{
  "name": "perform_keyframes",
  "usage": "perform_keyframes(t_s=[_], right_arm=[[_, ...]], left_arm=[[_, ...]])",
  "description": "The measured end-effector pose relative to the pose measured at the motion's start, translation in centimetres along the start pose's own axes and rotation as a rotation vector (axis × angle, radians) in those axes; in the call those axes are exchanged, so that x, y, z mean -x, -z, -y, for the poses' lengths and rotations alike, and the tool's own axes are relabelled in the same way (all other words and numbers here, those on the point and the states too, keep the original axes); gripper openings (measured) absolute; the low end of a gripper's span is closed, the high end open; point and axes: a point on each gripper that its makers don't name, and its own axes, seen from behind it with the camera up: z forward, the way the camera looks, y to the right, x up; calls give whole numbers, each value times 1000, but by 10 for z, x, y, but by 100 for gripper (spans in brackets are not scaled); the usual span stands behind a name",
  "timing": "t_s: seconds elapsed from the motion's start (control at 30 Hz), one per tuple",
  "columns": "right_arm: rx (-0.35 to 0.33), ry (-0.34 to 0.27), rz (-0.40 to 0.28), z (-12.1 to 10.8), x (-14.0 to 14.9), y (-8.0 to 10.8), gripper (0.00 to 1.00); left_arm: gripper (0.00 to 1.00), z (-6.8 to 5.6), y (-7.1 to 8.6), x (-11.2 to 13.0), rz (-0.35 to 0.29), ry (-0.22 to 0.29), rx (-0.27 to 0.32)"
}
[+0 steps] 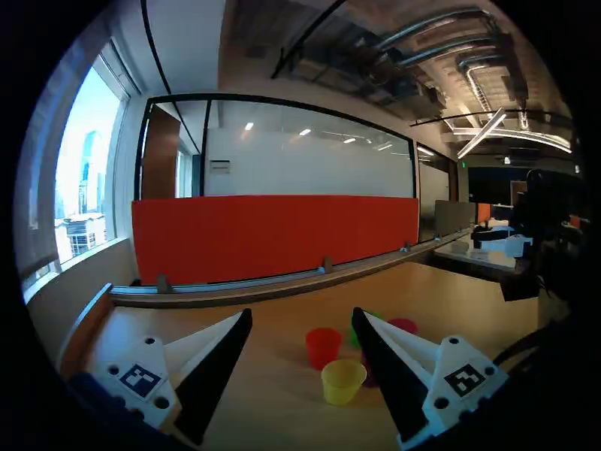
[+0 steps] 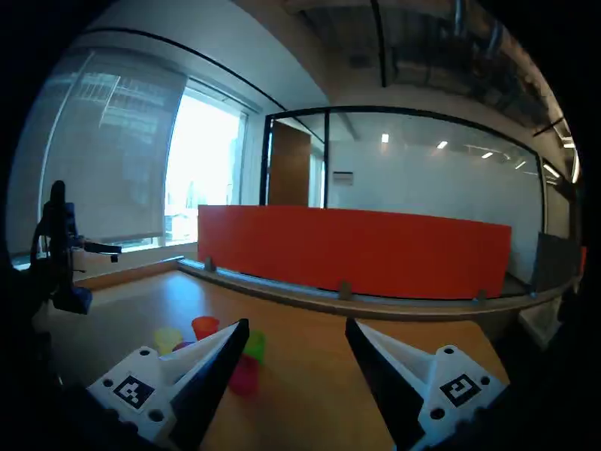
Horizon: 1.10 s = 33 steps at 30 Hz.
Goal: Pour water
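— Cups in sight?
— Small yellow plastic cup (image 1: pixel 342 379) and red plastic cup (image 1: pixel 323 346) stand clustered on the wooden bench (image 1: pixel 278 395), just ahead. My left tongs (image 1: pixel 300 311) and right tongs (image 2: pixel 297 322) gape, empty. I'd approach low, square to one cup.

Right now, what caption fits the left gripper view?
Open left tongs over wooden desk, facing red cup and yellow cup.
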Motion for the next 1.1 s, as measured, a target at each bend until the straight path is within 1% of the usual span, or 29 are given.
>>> perform_keyframes(t_s=[0.1,0.27,0.37,0.57,0.77,0.9,1.0,1.1], right_arm=[[-43,-11,17,7,2,-2,99],[-99,-39,17,16,-3,-6,99],[-129,-35,19,22,-3,-7,99],[-191,14,41,37,-2,-9,99],[-281,60,86,58,9,-7,99],[-351,76,125,74,19,-3,99],[-392,96,153,83,27,-1,99],[-419,119,175,89,36,-1,99]], left_arm=[[99,-3,-3,-2,7,-11,34],[99,-6,-12,-6,20,-28,80],[99,-8,-15,-9,27,-46,109],[99,-17,-22,-11,40,-69,166],[99,-21,-33,-10,58,-61,221],[99,-21,-39,-9,72,-61,237],[99,-25,-41,-7,78,-70,258],[99,-28,-45,-4,90,-84,272]])
